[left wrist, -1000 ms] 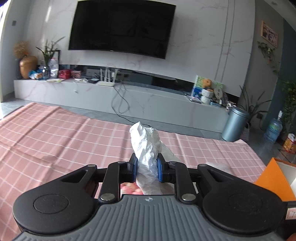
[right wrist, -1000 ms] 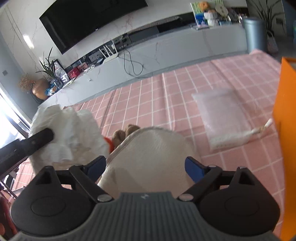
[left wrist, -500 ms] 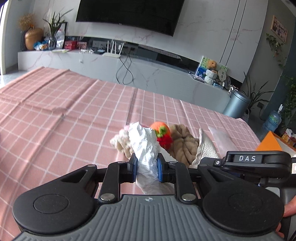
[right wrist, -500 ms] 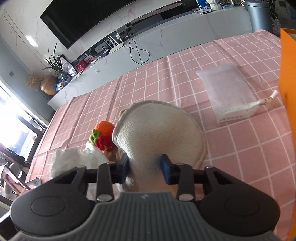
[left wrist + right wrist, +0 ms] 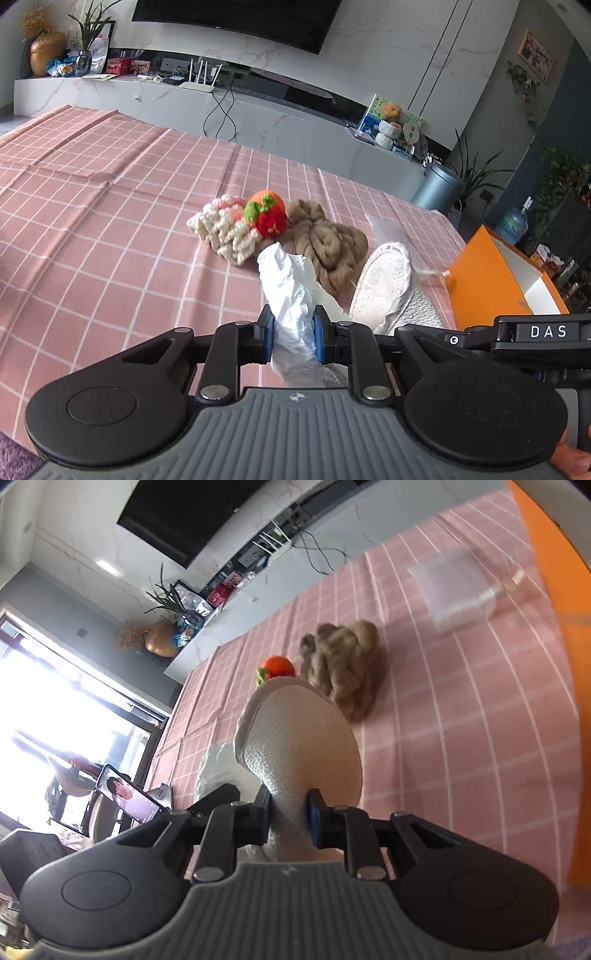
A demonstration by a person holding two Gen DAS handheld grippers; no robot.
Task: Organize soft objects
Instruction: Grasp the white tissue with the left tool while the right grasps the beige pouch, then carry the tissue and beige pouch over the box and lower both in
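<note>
My left gripper [image 5: 293, 338] is shut on a crumpled white tissue [image 5: 290, 284] that sticks up between its blue pads. My right gripper [image 5: 289, 819] pinches a cream fleece pad [image 5: 306, 738], its jaws still closing on the squeezed fabric; the same cream pad [image 5: 386, 284] shows at the right of the left wrist view. On the pink checked cloth [image 5: 110, 229] ahead lie a brown yarn skein [image 5: 328, 240], an orange and red knitted fruit [image 5: 267, 214] and a cream and pink knitted piece [image 5: 225, 229]. The skein [image 5: 343, 664] and fruit [image 5: 279, 666] show beyond the pad.
An orange box [image 5: 495, 277] with a white inside stands at the right edge of the cloth. A clear plastic bag [image 5: 452, 587] lies flat beyond the skein. A marble TV bench [image 5: 221, 107] runs behind the table. A phone on a stand [image 5: 127, 794] is at left.
The right gripper's jaws closed from wide apart onto the cream pad and lifted it, rolling sideways. The left gripper, still holding the tissue, dipped towards the pile of knitted things.
</note>
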